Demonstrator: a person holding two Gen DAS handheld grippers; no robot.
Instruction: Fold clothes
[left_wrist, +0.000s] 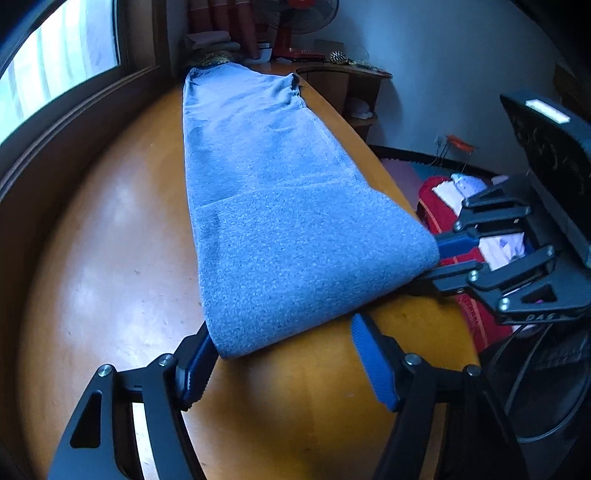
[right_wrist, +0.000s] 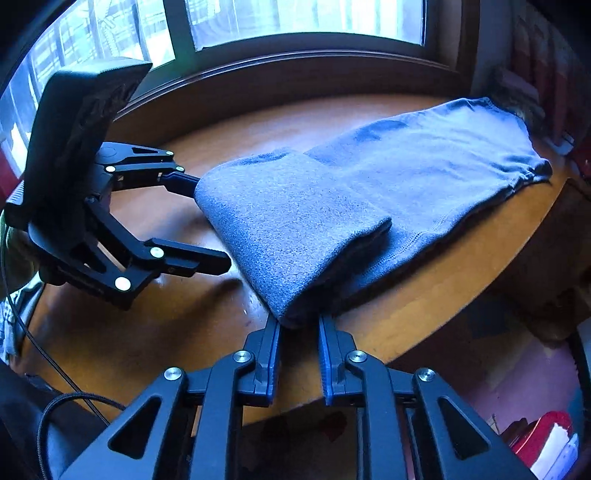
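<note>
The blue garment (left_wrist: 280, 206) lay folded along the wooden table (left_wrist: 110, 240), its near folded corner pinched by the right gripper (right_wrist: 299, 325), while the left gripper (left_wrist: 284, 339) straddled the adjacent corner, jaws wide.

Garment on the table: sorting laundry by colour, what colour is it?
Plain blue-grey garment, clearest in the left wrist view.

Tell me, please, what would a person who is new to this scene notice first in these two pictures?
First, the long blue garment stretched along the orange-brown wooden table, its near end folded back over itself. Next, the two black grippers at that folded end: the right gripper pinches one corner, while the left gripper stands wide around the other corner. A bright window runs behind the table.
</note>
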